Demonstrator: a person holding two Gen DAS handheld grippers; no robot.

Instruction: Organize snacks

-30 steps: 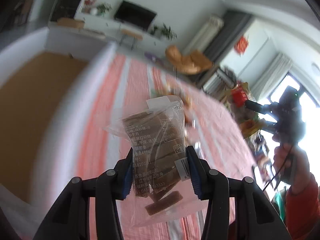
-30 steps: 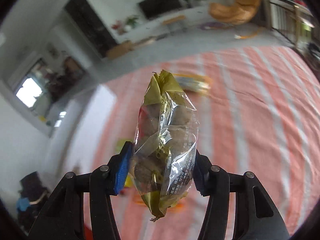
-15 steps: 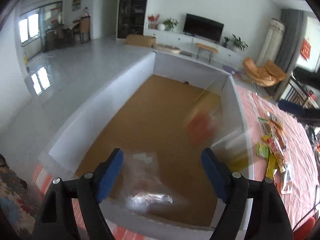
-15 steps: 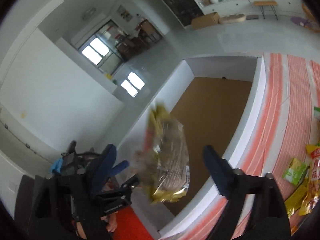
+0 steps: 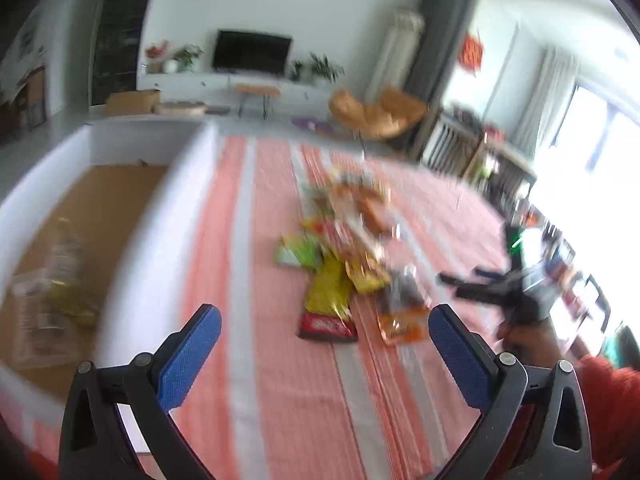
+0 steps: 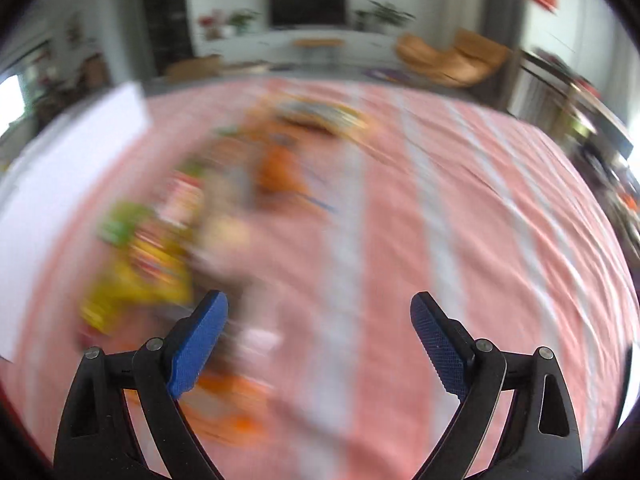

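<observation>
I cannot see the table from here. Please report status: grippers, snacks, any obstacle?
Left gripper open, empty. Right gripper open, empty, jaws just opened. Snack pile on striped cloth; two bags in box. No obstacle seen.

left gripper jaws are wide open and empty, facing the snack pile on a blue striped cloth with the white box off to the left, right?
Nearly. The cloth is pink-orange with pale stripes, not blue; only the jaw pads are blue. The left wrist view shows it. The rest holds: the left gripper has just opened its jaws wide with nothing between them, facing the snack pile, with the white box off to the left.
</observation>
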